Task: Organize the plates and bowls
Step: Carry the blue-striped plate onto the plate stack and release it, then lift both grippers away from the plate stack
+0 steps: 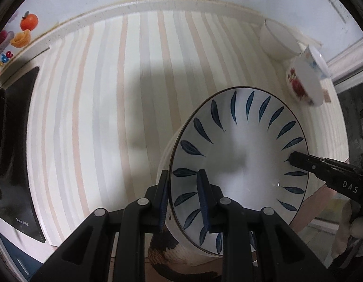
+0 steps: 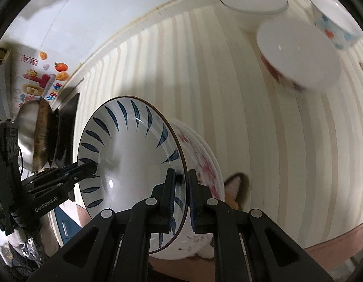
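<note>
Left wrist view: we see both grippers, left (image 1: 184, 202) and right (image 2: 181, 199), pointing steeply down, each clamped on opposite rims of the white blue-leaf ceramic plate (image 1: 240, 164), held above the striped tablecloth (image 1: 111, 105).

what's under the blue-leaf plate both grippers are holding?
Directly beneath the blue-leaf plate is a white dish with pink flowers, only its edge showing. Below that, the striped tablecloth. The flowered dish's centre is covered.

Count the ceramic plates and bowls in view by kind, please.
Plates: 2 (blue-leaf plate, pink-flowered plate behind it)
Bowls: 3 (plain white bowl, red-patterned bowl, blue-dotted bowl)
Total: 5
</note>
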Available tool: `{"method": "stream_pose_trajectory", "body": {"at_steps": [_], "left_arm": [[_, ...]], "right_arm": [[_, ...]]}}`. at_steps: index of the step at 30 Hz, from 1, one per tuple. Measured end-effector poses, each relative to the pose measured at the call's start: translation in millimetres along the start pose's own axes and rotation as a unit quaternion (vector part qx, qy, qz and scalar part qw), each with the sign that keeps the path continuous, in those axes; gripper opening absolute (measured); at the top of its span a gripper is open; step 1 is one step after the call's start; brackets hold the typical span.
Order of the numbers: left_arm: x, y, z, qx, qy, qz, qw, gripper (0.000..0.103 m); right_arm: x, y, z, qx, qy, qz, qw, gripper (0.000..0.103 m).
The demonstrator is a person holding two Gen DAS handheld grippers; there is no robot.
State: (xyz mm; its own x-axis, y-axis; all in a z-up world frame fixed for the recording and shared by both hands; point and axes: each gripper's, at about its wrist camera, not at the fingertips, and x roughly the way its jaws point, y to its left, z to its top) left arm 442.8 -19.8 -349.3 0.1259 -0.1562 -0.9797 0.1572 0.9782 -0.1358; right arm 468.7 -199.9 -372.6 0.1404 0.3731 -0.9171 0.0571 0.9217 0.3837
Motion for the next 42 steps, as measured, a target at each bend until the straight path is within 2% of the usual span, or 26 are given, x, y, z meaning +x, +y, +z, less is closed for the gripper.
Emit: {"method": "stream_pose_trajectory", "body": {"at_steps": [4, 11, 27, 31, 36, 40, 42], "left_arm": [[13.0, -9.0, -4.0, 0.012, 0.012, 0.017, 0.9997, 0.021], [23.0, -16.6, -2.0, 0.016, 0.019, 0.026, 0.9994, 0.021], [37.9, -25.0, -5.5, 0.003, 0.025, 0.020, 0.9995, 0.022], [25.4, -21.5, -10.1, -0.008, 0.017, 0.020, 0.9996, 0.022], [-9.6, -28.8, -26.5, -0.007, -0.018, 0.038, 0.9991, 0.022], [-47.6, -40.0, -49.3, 0.000, -0.054, 0.045, 0.9975, 0.023], [-67.2, -44.0, -57.8, 0.005, -0.065, 0.037, 0.9972, 0.025]], "right_arm": [[11.8, -9.1, -9.4, 0.006, 0.009, -0.003, 1.000, 0.012], [23.4, -15.6, -19.5, 0.008, 0.022, -0.008, 1.000, 0.012], [22.9, -18.9, -17.9, 0.020, 0.028, -0.017, 0.999, 0.015], [16.5, -20.5, -18.0, 0.027, 0.022, -0.016, 0.999, 0.017], [-2.8, -13.3, -24.0, 0.020, 0.004, -0.023, 1.000, 0.019], [-29.5, 5.0, -38.7, -0.002, -0.019, -0.050, 0.999, 0.034], [-44.3, 16.3, -48.7, -0.012, -0.031, -0.056, 0.998, 0.043]]}}
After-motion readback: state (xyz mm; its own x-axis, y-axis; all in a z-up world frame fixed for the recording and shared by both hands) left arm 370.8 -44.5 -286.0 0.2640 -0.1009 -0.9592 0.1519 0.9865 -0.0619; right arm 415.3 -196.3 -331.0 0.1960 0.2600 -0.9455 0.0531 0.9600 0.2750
